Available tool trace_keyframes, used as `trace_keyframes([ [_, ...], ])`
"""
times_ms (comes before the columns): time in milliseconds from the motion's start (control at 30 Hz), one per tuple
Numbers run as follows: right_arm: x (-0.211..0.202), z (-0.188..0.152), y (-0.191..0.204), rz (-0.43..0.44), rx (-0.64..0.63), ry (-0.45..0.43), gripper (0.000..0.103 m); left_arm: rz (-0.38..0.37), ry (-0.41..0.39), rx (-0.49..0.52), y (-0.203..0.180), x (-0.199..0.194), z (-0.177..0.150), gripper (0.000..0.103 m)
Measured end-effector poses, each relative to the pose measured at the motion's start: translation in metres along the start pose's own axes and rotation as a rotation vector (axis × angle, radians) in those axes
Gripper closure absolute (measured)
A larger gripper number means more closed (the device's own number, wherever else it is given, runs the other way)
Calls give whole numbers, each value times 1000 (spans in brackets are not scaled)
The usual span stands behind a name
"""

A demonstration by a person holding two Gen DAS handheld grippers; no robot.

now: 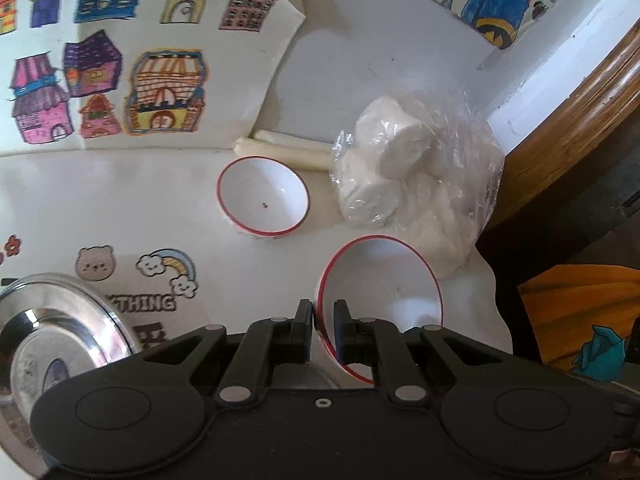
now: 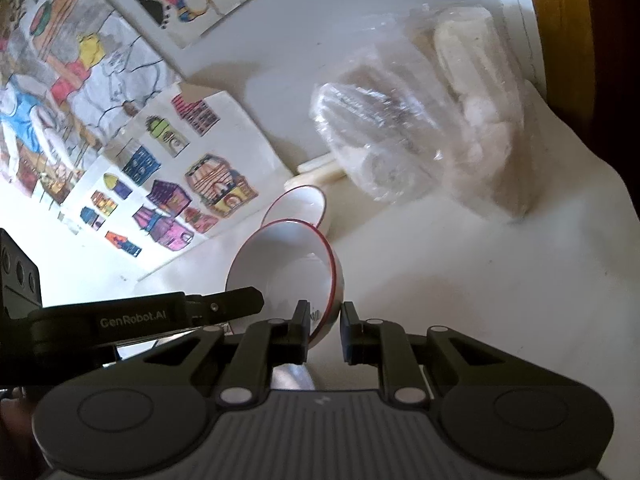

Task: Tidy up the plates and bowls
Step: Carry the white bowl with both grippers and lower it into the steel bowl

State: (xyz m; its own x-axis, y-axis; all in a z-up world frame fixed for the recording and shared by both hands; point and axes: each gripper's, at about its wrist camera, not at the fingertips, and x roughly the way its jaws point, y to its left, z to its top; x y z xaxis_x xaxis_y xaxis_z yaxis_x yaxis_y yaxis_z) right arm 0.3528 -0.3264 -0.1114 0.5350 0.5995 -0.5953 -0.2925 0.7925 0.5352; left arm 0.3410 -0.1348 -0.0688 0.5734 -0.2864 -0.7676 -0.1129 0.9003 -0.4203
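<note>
Between the fingers of the left tongs (image 1: 323, 326) sat the rim of the nearer red-rimmed bowl (image 1: 384, 280), pinched narrow on its near edge, one finger outside the wall and one inside. The bowl was tilted, its open mouth tipped up toward the camera; whether its foot touched the tabletop (image 1: 120, 208) could not be told. In the right wrist view the right tongs (image 2: 325, 334) stood a little wider, gripping nothing; their left finger lay against that bowl's rim and the other hung clear over bare surface.

Just beyond lay the second red-rimmed bowl (image 1: 263, 197), upright, the likely nest for the first. Beside both bowls slumped a clear plastic bag of white rolls (image 1: 416, 168), two pale sticks (image 1: 288, 150) behind it, and a steel plate (image 1: 60, 328) lay at the near left.

A thin glazed rim held from one side is, I judge, a poor purchase: the bowl might pivot or slip free if swung quickly. The right tongs, so close, could knock it loose, and a wide swing to the right could snag the bag.
</note>
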Motion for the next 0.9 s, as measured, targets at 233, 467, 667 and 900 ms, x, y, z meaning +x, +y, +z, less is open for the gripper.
trace_keyframes([
  [233,0,-12,20,15,-27,19,85,11,-1,-22,19,-16,-13,92],
  [467,4,-22,32,29,-56,55,85,26,11,-50,34,-27,-24,92],
  [667,8,-30,36,34,-74,96,85,41,33,-64,43,-29,-34,92],
  [900,11,-39,36,29,-84,145,85,49,69,-75,49,-28,-47,92],
])
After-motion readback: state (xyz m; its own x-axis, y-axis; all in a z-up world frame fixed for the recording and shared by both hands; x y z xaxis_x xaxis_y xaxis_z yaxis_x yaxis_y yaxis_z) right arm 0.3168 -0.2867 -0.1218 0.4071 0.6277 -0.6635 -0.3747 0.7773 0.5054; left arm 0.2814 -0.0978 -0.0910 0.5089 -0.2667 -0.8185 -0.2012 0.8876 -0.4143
